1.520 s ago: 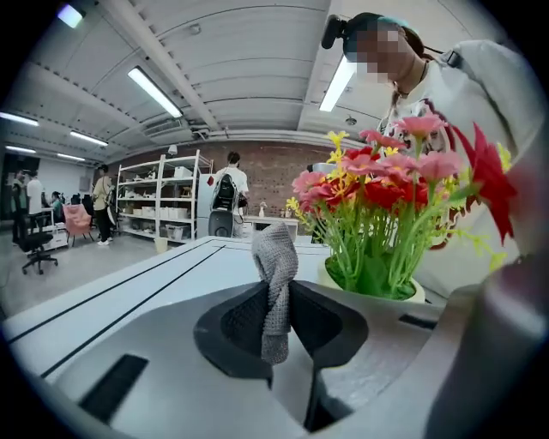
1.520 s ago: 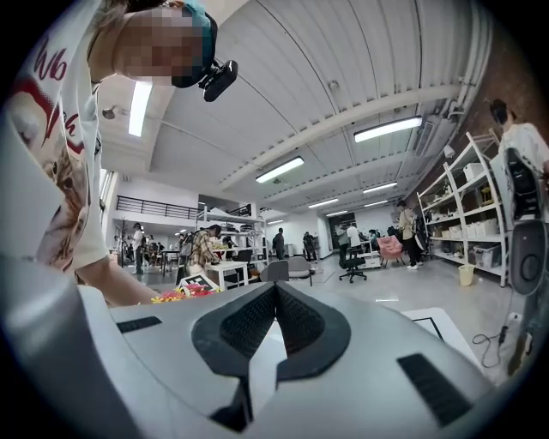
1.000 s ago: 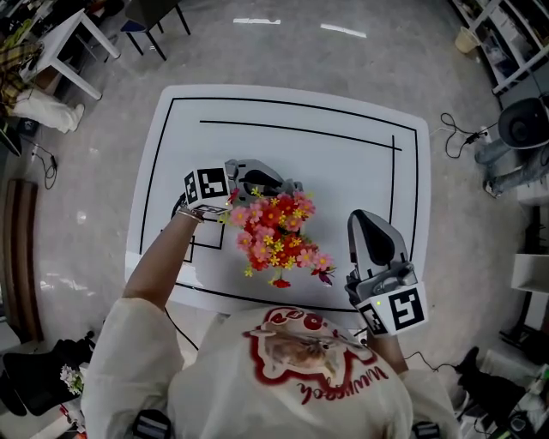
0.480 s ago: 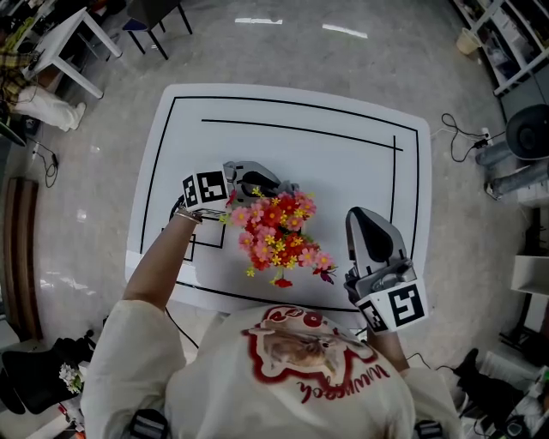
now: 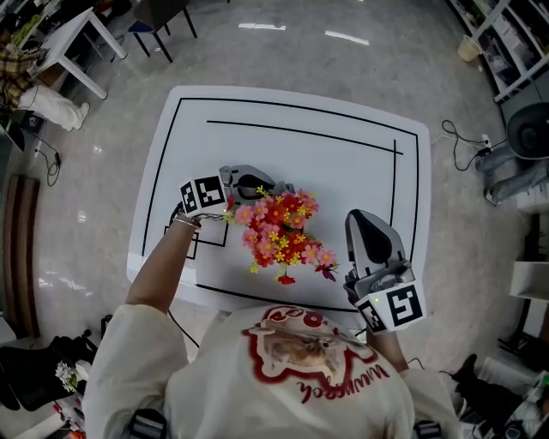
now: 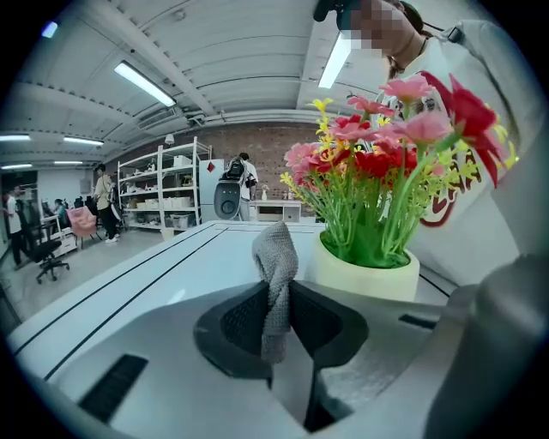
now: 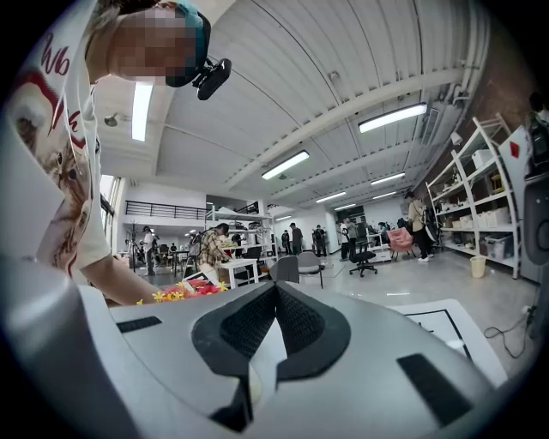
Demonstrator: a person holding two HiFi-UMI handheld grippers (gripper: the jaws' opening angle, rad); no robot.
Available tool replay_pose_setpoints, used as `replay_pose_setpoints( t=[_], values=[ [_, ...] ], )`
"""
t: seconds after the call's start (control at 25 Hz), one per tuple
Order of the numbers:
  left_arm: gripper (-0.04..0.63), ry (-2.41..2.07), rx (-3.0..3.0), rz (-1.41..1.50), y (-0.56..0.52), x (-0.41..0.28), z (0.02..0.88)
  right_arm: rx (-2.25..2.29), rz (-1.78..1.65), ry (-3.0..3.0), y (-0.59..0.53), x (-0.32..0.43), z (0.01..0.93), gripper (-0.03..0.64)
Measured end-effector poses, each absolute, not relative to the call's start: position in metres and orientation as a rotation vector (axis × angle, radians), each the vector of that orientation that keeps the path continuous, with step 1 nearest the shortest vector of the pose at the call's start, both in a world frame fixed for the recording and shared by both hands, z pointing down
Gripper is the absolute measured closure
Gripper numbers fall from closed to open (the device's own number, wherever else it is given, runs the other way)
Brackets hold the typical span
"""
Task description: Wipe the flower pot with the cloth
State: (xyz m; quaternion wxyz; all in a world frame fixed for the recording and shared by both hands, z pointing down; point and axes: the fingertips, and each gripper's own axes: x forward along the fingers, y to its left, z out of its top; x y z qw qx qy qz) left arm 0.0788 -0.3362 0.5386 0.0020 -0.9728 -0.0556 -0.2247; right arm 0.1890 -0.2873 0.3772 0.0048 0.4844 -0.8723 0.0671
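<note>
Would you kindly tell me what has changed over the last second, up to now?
The left gripper, shut on the grey cloth, has eased slightly toward the person, beside the flower pot. Nothing was taken hold of or let go. The flower pot stays in place on the table, and the right gripper stays shut and empty by the table's near edge.

We see a white table (image 5: 343,171) marked with thin black lines (image 5: 300,130), standing on a glossy grey floor (image 5: 283,51). Beyond the table's far left corner we find a smaller white table (image 5: 73,43) and a dark chair (image 5: 156,13). To the table's right, a black cable (image 5: 453,135) trails over the floor, near shelving (image 5: 504,41). Past the table's far end we make out white storage racks (image 6: 163,193), a standing person (image 6: 244,176) and long ceiling lights (image 6: 144,83).
</note>
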Motion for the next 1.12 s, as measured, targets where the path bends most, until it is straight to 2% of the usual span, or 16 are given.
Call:
replay_pose_setpoints(
  t=[1.12],
  values=[
    [0.534,0.074,-3.069,-0.748,-0.330,0.048,0.540,1.505,0.183,-2.773,-0.255,0.173,0.361,0.617]
  ],
)
